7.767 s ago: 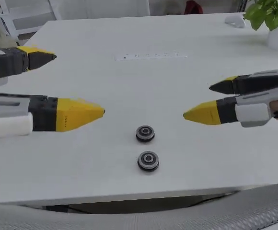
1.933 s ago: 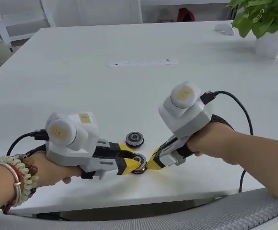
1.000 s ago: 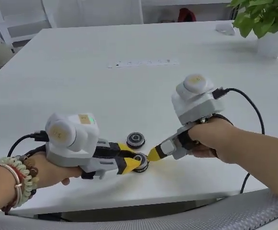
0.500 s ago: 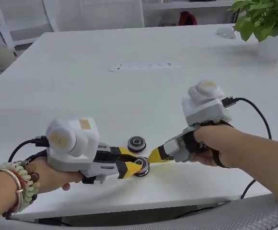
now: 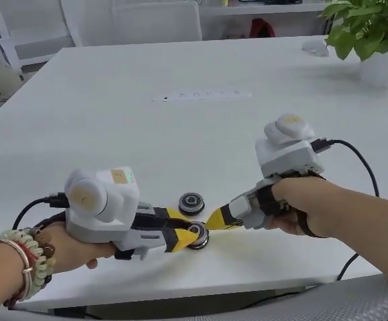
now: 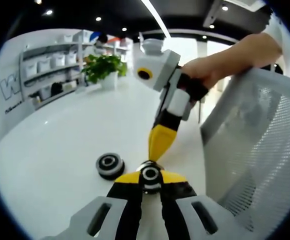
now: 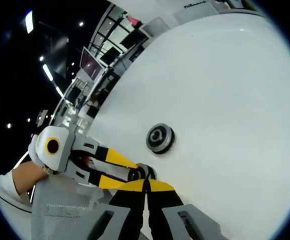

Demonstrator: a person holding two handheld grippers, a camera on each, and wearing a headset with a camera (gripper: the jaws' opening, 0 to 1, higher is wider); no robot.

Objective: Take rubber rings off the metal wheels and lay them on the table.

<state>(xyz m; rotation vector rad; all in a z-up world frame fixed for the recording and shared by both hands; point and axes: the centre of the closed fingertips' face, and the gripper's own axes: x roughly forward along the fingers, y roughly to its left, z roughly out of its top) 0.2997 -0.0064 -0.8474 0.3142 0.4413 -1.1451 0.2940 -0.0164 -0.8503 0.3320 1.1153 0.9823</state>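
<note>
Near the table (image 5: pixel 114 107) edge, left gripper (image 5: pixel 192 235) tight around one wheel (image 6: pixel 150 174), right gripper (image 5: pixel 211 221) pinched together, perhaps on its ring (image 6: pixel 150 165).

Potted plant (image 5: pixel 364 27), power strip (image 5: pixel 204 95)

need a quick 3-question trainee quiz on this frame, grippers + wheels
1. True or false: the left gripper is shut on a wheel.
2. The right gripper has its closed tip: A) at the held wheel, B) on the plant pot, C) on the power strip.
3. How many metal wheels show in the head view?

Key: 1 true. 2 A. 3 two: the held one and a loose wheel beside it.
</note>
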